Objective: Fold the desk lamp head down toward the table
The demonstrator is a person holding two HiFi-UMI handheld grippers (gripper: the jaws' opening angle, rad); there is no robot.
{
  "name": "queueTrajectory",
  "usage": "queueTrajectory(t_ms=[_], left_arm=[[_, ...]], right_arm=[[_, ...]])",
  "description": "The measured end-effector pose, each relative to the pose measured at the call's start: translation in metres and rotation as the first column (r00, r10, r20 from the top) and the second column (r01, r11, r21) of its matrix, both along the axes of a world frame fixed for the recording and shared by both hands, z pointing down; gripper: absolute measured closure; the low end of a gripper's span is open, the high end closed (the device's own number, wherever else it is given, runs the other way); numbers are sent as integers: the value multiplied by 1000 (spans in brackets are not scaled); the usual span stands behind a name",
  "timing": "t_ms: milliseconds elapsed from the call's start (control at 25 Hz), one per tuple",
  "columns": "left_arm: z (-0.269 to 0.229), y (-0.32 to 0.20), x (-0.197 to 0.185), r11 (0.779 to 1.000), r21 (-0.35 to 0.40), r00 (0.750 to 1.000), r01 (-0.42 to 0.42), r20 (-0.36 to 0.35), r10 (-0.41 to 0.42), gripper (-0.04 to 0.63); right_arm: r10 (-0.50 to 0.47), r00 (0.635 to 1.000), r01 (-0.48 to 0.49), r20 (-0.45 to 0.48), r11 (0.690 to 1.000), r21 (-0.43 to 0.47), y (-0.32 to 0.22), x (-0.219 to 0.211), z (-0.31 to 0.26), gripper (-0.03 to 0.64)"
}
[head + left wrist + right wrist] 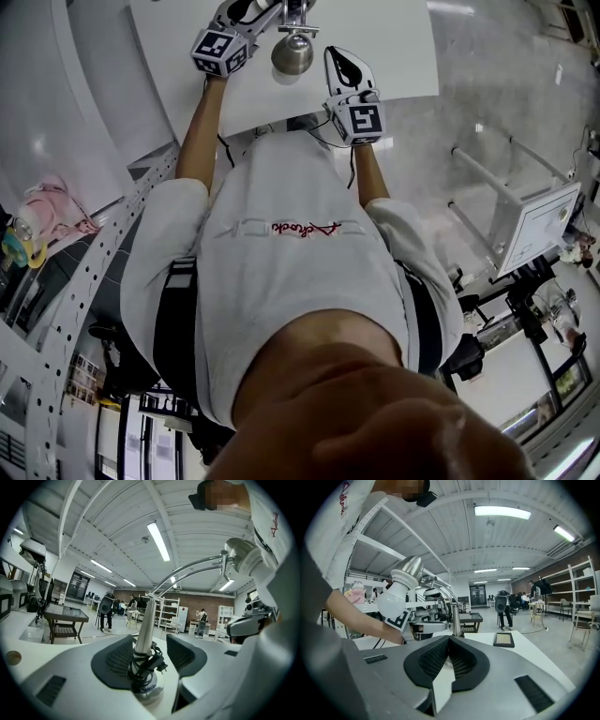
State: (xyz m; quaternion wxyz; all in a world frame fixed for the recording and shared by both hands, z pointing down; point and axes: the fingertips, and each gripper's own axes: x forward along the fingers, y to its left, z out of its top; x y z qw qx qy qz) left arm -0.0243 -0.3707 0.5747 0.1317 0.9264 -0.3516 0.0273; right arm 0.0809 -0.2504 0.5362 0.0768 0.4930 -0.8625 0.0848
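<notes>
The silver desk lamp stands on the white table, its rounded head between my two grippers. In the left gripper view its post rises from a round base wrapped in black cord, and the arm curves up right to the head. My left gripper is open, with the post in the gap and neither pad touching it. My right gripper is shut on nothing, short of the post, with the lamp head up to its left. From above, the left gripper and right gripper flank the lamp.
A dark flat frame lies on the table to the right of the lamp. A perforated metal rack stands left of the person and a white stand with a board to the right. People and shelving fill the hall behind.
</notes>
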Motion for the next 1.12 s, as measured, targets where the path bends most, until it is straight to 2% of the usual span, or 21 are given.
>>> queueTrajectory(t_ms=[240, 600, 720, 880, 1040, 1120], left_arm=[[-9, -34, 20, 999, 27, 999, -36, 2, 36, 365], [-16, -53, 53, 994, 53, 995, -99, 24, 98, 368], [-16, -56, 55, 994, 57, 995, -98, 24, 97, 418], [-17, -57, 56, 992, 62, 994, -112, 27, 110, 422], [-17, -57, 57, 989, 58, 991, -134, 33, 132, 422], [-17, -57, 56, 989, 55, 990, -136, 31, 134, 422]], right_arm=[[-6, 1000, 6, 7, 1000, -16, 1, 0, 1, 592], [-21, 1000, 21, 8, 999, -36, -3, -5, 1, 592], [-26, 1000, 26, 15, 999, -27, -4, -7, -2, 592], [-46, 999, 46, 17, 999, 3, -6, -8, -6, 592], [-90, 995, 92, -31, 995, 49, -10, -10, -12, 592], [-112, 990, 118, -84, 990, 72, -13, -14, -20, 592]])
